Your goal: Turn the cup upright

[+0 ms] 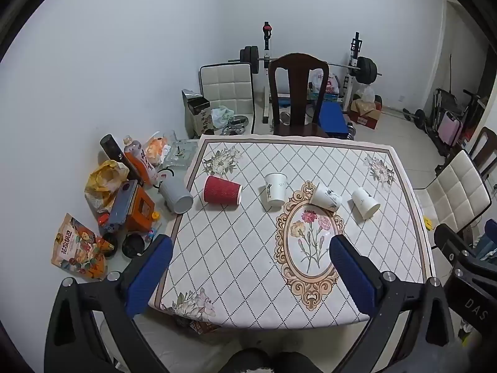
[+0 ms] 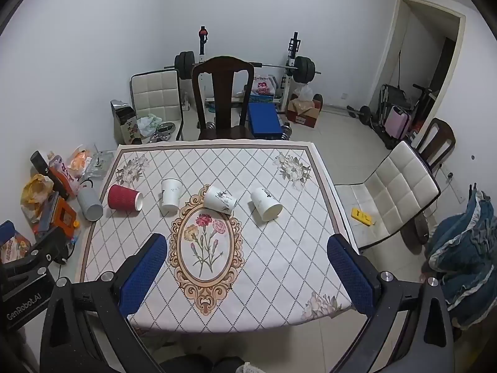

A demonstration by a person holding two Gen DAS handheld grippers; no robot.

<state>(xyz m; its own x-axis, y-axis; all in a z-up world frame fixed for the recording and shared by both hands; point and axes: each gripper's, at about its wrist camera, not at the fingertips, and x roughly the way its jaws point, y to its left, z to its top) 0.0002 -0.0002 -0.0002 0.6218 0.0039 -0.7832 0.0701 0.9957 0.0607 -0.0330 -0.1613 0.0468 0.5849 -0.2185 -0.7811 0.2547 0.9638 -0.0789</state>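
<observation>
Several paper cups lie on their sides in a row across the patterned tablecloth (image 1: 236, 248): a red ribbed cup (image 1: 221, 190) at the left, a white cup (image 1: 275, 188), a white cup with a dark print (image 1: 326, 198), and a plain white cup (image 1: 366, 202) at the right. They show in the right wrist view as the red cup (image 2: 124, 197) and white cups (image 2: 170, 198), (image 2: 220, 199), (image 2: 266, 203). My left gripper (image 1: 251, 245) and right gripper (image 2: 247, 245) are both open and empty, held above the table's near edge, well short of the cups.
A grey cup (image 1: 176, 193) lies off the cloth at the left among snack bags, bottles and an orange box (image 1: 139, 209). A dark wooden chair (image 1: 298, 93) stands at the far side, a white padded chair (image 2: 394, 192) at the right. Weights and clutter line the back wall.
</observation>
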